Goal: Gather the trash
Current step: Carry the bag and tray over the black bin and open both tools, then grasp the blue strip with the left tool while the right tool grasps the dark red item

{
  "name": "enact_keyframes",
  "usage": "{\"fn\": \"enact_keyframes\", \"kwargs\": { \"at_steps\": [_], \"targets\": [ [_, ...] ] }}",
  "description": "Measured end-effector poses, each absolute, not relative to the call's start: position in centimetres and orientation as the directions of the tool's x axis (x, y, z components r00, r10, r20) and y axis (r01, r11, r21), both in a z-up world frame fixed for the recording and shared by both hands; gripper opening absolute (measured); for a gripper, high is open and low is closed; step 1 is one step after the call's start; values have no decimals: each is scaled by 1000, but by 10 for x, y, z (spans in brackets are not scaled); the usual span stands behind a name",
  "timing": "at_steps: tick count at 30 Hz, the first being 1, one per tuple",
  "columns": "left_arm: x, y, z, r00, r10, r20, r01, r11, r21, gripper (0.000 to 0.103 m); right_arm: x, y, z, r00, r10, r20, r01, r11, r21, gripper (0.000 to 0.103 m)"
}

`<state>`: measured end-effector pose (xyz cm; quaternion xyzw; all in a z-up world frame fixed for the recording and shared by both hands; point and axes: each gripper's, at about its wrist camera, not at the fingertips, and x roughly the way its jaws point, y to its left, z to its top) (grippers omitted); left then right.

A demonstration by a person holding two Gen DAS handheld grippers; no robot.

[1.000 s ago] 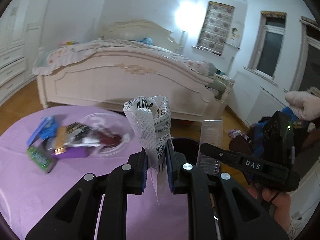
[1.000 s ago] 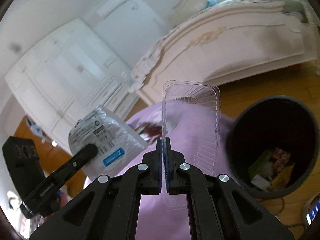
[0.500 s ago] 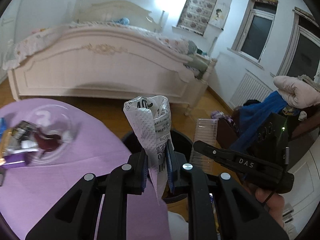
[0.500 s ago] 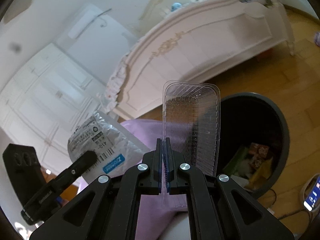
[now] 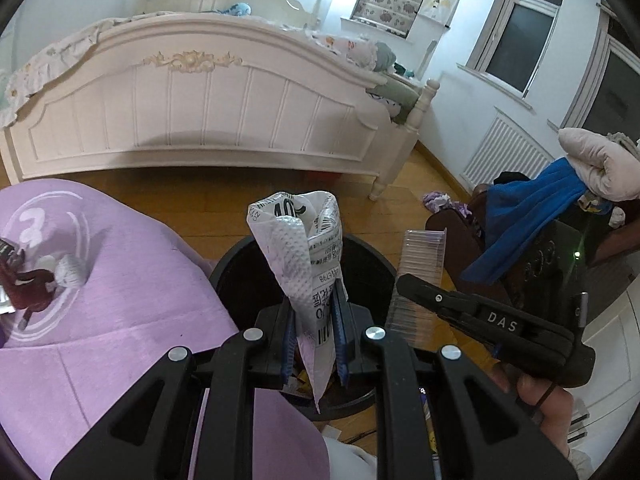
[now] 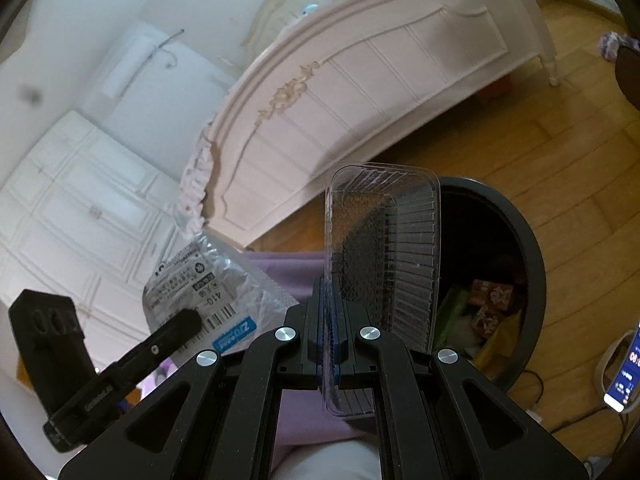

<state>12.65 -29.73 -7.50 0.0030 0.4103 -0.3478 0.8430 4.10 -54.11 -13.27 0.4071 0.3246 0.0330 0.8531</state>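
Observation:
My left gripper (image 5: 314, 312) is shut on a crumpled white plastic wrapper (image 5: 298, 252) with printed labels, held upright over the black trash bin (image 5: 370, 258). My right gripper (image 6: 330, 316) is shut on the edge of a clear ribbed plastic tray (image 6: 384, 256), which stands upright beside the dark round bin (image 6: 528, 264). That bin holds several colourful wrappers. In the right wrist view the white wrapper (image 6: 200, 280) and the left gripper's finger (image 6: 176, 324) show at lower left. In the left wrist view the clear tray (image 5: 420, 272) and the right gripper (image 5: 404, 282) show at right.
A purple table cloth (image 5: 120, 320) covers the table left of the bin, with a dark wrapper (image 5: 28, 288) at its left edge. A white bed footboard (image 5: 200, 112) stands behind. Clothes (image 5: 528, 208) pile on a chair at right. A phone (image 6: 624, 372) lies on the wooden floor.
Both grippers have swung away from the table toward the bin and tilted downward, carrying the wrapper and the tray. The bin now lies right under them; the table trash has slid off to the left.

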Motion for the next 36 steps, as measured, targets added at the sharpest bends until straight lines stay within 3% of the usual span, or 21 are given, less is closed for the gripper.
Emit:
{"fn": "enact_keyframes", "kwargs": {
  "at_steps": [5, 6, 7, 9, 11, 24, 29, 36],
  "targets": [
    [133, -309, -81, 408, -570, -713, 597, 757, -265, 20, 51, -543, -142, 759, 323, -565, 243, 666, 706, 4],
    [134, -311, -82, 401, -568, -719, 598, 757, -264, 20, 54, -542, -143, 750, 323, -578, 252, 668, 700, 10],
    [135, -312, -83, 397, -564, -724, 597, 758, -264, 22, 56, -542, -143, 745, 319, -586, 260, 670, 695, 18],
    [136, -312, -84, 392, -562, -729, 593, 760, -266, 36, 54, -544, -143, 754, 291, -589, 285, 663, 692, 61],
    [134, -309, -79, 416, -559, -717, 592, 765, -253, 68, 49, -546, -142, 773, 273, -572, 290, 650, 703, 73],
    [131, -236, -54, 512, -556, -655, 533, 803, -266, 71, 65, -506, -113, 761, 305, -573, 214, 716, 665, 73],
    [136, -171, -45, 572, -533, -624, 478, 834, -274, 71, 85, -456, -89, 743, 355, -568, 86, 790, 607, 73],
    [152, -54, -47, 678, -393, -621, 339, 917, -210, 66, 110, -368, -58, 720, 410, -560, -128, 872, 473, 73]
  ]
}}
